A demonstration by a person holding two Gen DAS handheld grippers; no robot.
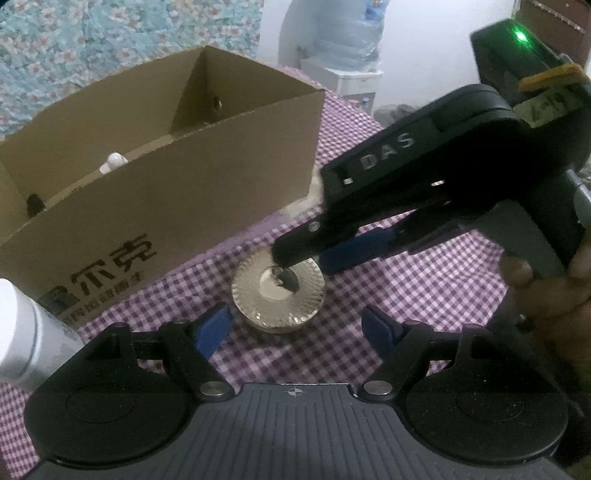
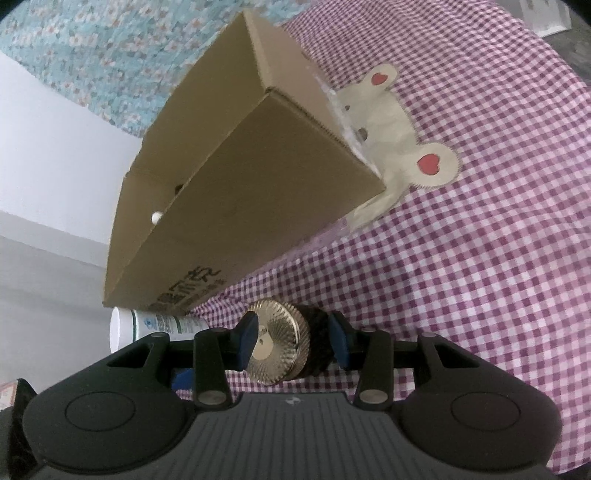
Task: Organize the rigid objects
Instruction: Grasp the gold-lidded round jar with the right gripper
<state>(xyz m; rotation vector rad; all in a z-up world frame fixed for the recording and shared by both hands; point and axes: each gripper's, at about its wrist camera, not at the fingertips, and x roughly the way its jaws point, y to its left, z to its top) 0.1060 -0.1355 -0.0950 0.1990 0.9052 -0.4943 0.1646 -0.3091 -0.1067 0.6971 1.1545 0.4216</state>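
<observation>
Gingham cloth [image 2: 480, 258] carries a gold ridged disc [image 1: 277, 295] just beside the cardboard box [image 1: 155, 184]. The right gripper [image 2: 291, 341] clamps this disc, pads [image 2: 246, 341] pressing both sides. The left gripper [image 1: 295, 326] hangs open near it, nothing between its fingers.

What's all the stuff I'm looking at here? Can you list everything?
cardboard box: one, brown, open, on the cloth behind the jar
gold-lidded jar: one, ribbed gold lid, dark body, in front of the box
white bottle: one, lying by the box's printed end
small white item: one, inside the box, unclear
checked cloth: one, purple-white, with a beige bear patch
water jug: one, bluish, background
left gripper: black, blue pads, open
right gripper: black, around the jar
hand: one, holding the right gripper
</observation>
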